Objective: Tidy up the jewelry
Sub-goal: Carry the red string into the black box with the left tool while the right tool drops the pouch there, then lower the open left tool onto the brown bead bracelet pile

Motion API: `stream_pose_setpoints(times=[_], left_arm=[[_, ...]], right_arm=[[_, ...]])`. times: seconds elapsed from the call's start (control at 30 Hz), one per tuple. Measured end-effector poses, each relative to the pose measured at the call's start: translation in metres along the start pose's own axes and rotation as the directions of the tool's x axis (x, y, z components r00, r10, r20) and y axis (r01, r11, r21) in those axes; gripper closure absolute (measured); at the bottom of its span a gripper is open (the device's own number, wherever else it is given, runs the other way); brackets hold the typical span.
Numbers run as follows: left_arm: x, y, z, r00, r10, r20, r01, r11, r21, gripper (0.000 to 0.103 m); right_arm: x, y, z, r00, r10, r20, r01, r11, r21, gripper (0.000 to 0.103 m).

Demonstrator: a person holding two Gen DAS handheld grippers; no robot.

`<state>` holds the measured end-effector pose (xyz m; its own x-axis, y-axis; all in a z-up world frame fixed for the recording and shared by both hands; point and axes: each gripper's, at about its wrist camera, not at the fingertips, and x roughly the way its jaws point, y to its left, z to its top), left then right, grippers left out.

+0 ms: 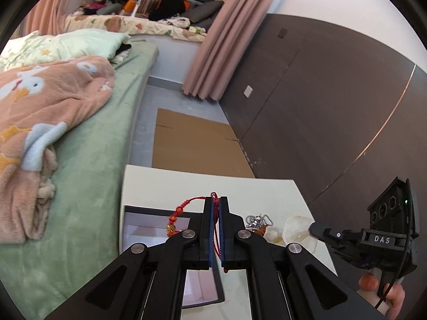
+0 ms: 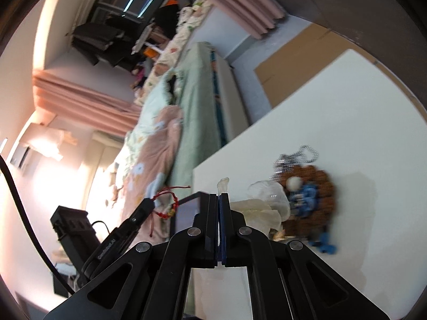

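Observation:
My left gripper [image 1: 216, 200] is shut on a red cord bracelet [image 1: 178, 210]; its beads and gold charm dangle to the left above a dark-framed tray [image 1: 149, 222] on the white table [image 1: 213, 181]. In the right wrist view the same gripper [image 2: 149, 204] holds the bracelet [image 2: 168, 204] up near the table's left edge. My right gripper [image 2: 219, 196] is shut on the top edge of a clear plastic pouch [image 2: 264, 208], and the left wrist view shows it [image 1: 312, 228] gripping that pouch [image 1: 295, 229]. A silver ball chain [image 2: 299, 157], a brown bead bracelet [image 2: 324, 186] and blue pieces [image 2: 307, 197] lie beside the pouch.
A bed with a green sheet [image 1: 88, 186] and a pink blanket [image 1: 40, 101] runs along the table's left side. Flat cardboard [image 1: 194, 144] lies on the floor beyond the table. A dark wall panel [image 1: 320, 106] and a pink curtain [image 1: 221, 53] stand to the right.

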<state>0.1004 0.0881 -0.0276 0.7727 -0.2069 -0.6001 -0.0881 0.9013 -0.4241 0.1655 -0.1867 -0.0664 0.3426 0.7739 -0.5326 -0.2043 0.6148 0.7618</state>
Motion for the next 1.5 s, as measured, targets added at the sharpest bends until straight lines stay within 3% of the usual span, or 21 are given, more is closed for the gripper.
stream_pose_setpoints(times=[0.23, 0.27, 0.33, 0.37, 0.4, 0.63, 0.7, 0.73, 0.77, 0.83, 1.07, 1.3, 1.5], left_arm=[[-0.010, 0.023, 0.004, 0.999, -0.027, -0.025, 0.025, 0.996, -0.087, 0.099], [-0.011, 0.026, 0.004, 0.999, -0.021, -0.028, 0.018, 0.995, -0.095, 0.094], [-0.016, 0.031, 0.003, 1.000, -0.015, -0.019, 0.013, 0.993, -0.115, 0.067], [-0.018, 0.033, 0.003, 1.000, -0.016, -0.012, 0.015, 0.992, -0.122, 0.040], [-0.022, 0.036, 0.004, 1.000, -0.020, 0.004, 0.020, 0.991, -0.133, 0.027], [-0.043, 0.052, 0.005, 0.998, 0.010, 0.055, 0.000, 0.982, -0.191, 0.027], [-0.045, 0.054, 0.004, 0.998, 0.020, 0.056, -0.009, 0.980, -0.197, 0.027], [-0.045, 0.053, 0.004, 0.998, 0.023, 0.057, -0.011, 0.980, -0.197, 0.027], [-0.046, 0.053, 0.004, 0.998, 0.025, 0.058, -0.013, 0.981, -0.194, 0.027], [-0.049, 0.052, 0.003, 0.998, 0.027, 0.062, -0.015, 0.982, -0.189, 0.027], [-0.049, 0.043, -0.004, 0.997, 0.057, 0.054, -0.047, 0.984, -0.170, 0.027], [-0.049, 0.021, -0.018, 0.997, 0.062, 0.046, -0.056, 0.990, -0.126, 0.027], [-0.053, 0.002, -0.028, 0.994, 0.088, 0.066, -0.083, 0.994, -0.077, 0.027]], right_arm=[[0.025, 0.029, -0.011, 0.997, 0.074, -0.014, -0.075, 0.996, -0.056, 0.100], [0.030, 0.034, -0.013, 0.996, 0.086, -0.016, -0.087, 0.994, -0.065, 0.100], [0.035, 0.040, -0.015, 0.994, 0.104, -0.021, -0.106, 0.991, -0.077, 0.100], [0.040, 0.044, -0.017, 0.993, 0.113, -0.025, -0.115, 0.990, -0.083, 0.100], [0.043, 0.046, -0.018, 0.992, 0.122, -0.029, -0.124, 0.989, -0.086, 0.100], [0.070, 0.072, -0.028, 0.978, 0.197, -0.061, -0.204, 0.969, -0.138, 0.099], [0.080, 0.084, -0.033, 0.985, 0.147, -0.093, -0.162, 0.969, -0.188, 0.069], [0.081, 0.085, -0.036, 0.985, 0.137, -0.108, -0.156, 0.968, -0.196, 0.034], [0.080, 0.085, -0.038, 0.988, 0.121, -0.094, -0.137, 0.970, -0.200, 0.020], [0.071, 0.080, -0.039, 0.996, 0.079, -0.042, -0.086, 0.974, -0.210, 0.020], [0.047, 0.058, -0.035, 1.000, -0.009, -0.013, 0.007, 0.986, -0.167, 0.020], [0.013, 0.044, -0.037, 0.993, -0.107, 0.045, 0.112, 0.981, -0.158, 0.020], [-0.016, 0.032, -0.039, 0.986, -0.143, 0.085, 0.154, 0.977, -0.148, 0.020]])
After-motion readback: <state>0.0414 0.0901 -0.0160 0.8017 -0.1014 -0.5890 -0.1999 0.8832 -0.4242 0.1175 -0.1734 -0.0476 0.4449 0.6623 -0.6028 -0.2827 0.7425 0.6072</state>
